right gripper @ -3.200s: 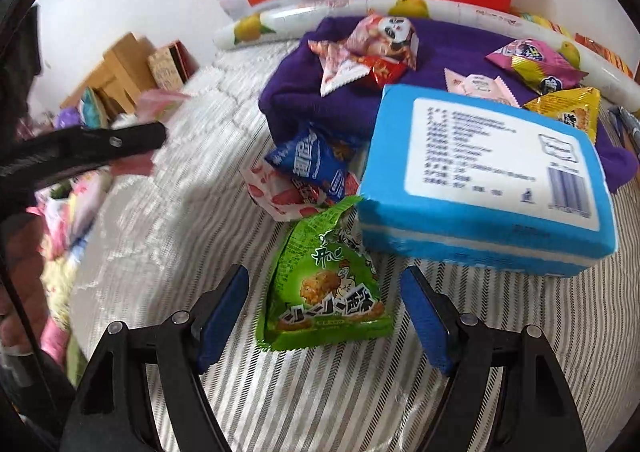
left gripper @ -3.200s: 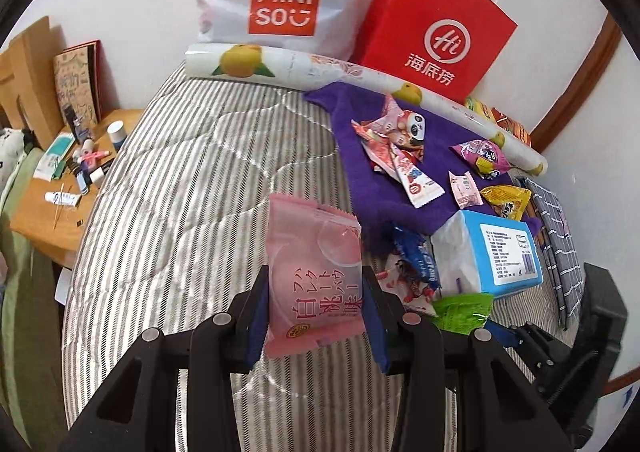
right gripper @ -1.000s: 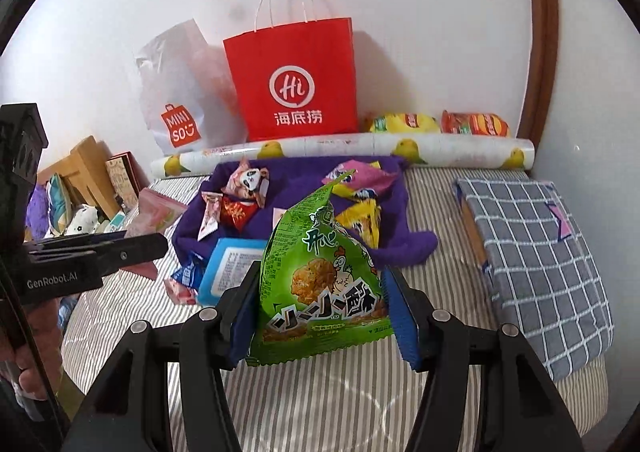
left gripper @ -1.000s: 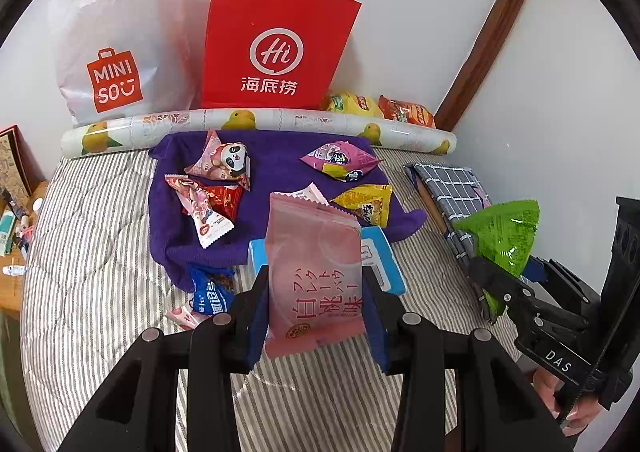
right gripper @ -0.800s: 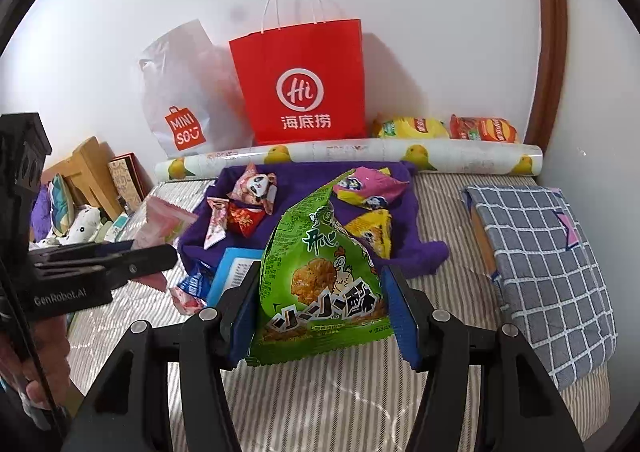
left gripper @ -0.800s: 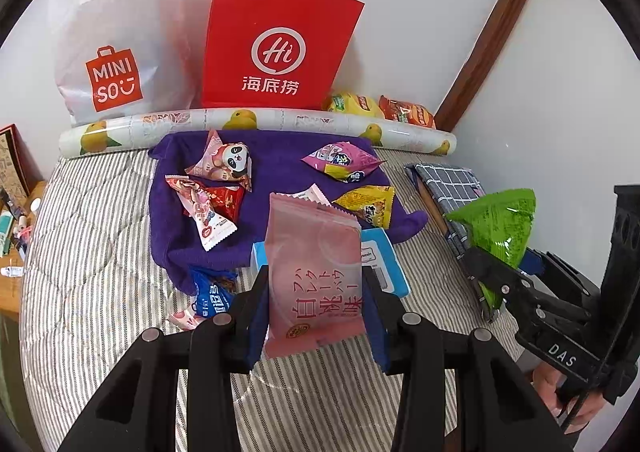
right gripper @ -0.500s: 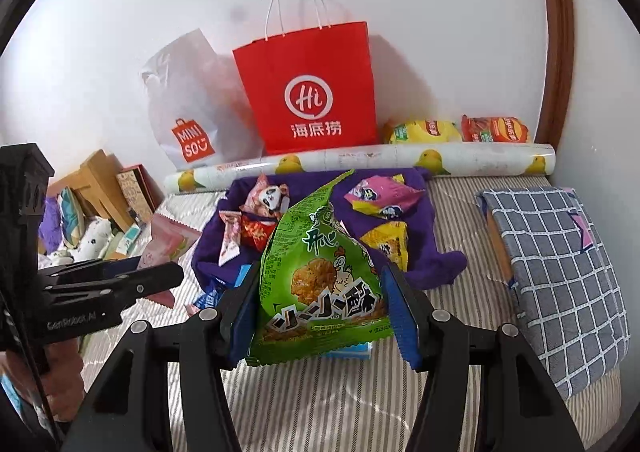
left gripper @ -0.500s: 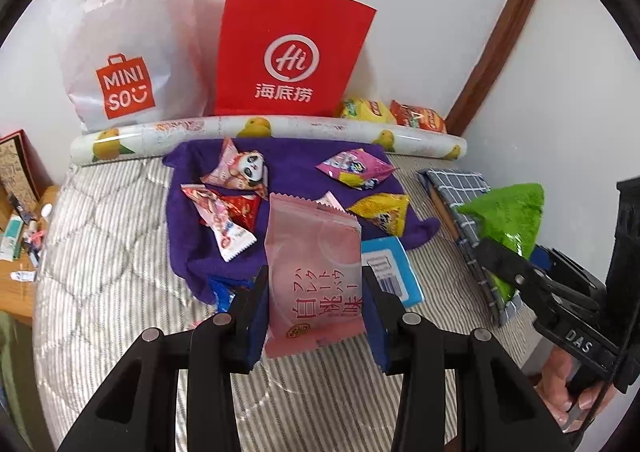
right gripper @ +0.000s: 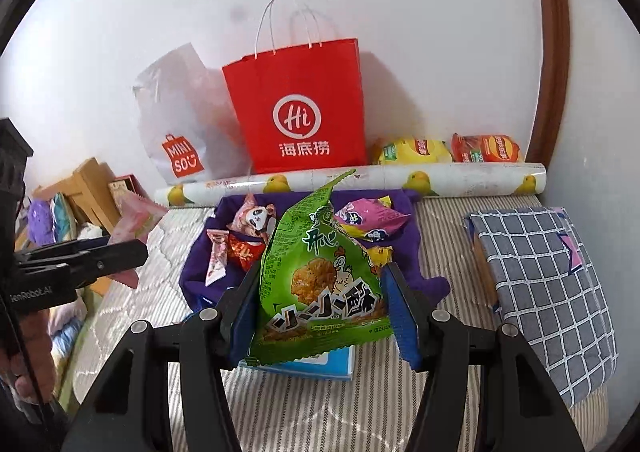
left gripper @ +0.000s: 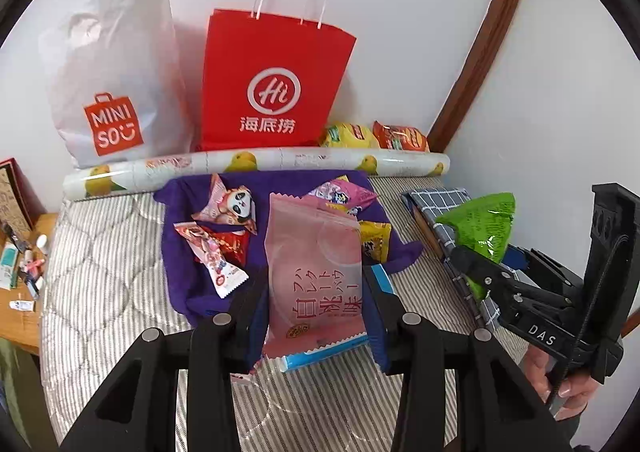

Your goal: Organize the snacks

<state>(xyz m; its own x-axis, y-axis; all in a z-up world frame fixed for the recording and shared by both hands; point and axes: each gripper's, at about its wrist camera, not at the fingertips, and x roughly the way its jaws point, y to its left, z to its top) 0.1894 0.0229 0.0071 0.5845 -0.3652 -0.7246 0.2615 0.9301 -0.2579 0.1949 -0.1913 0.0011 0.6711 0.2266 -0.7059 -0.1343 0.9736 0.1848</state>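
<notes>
My left gripper (left gripper: 316,312) is shut on a pink snack packet (left gripper: 314,272) and holds it upright above the striped bed (left gripper: 100,272). My right gripper (right gripper: 324,312) is shut on a green snack bag (right gripper: 320,276), also held in the air; it shows at the right in the left wrist view (left gripper: 480,228). A red paper bag (left gripper: 272,87) and a white MINISO bag (left gripper: 116,91) stand against the back wall. Several small snack packets lie on a purple cloth (left gripper: 180,260). A blue tissue pack (right gripper: 316,366) lies below the held packets, mostly hidden.
A patterned roll (left gripper: 256,167) lies across the bed in front of the bags. Yellow and orange chip bags (right gripper: 448,149) sit behind it at the right. A grey checked cloth (right gripper: 548,284) lies at the right. A wooden side table (left gripper: 20,272) with small items stands left.
Both grippers have risen and pulled back a little with their packets still held, so the bags by the wall sit lower and more fully in view. Earlier the right gripper closed on the green bag.
</notes>
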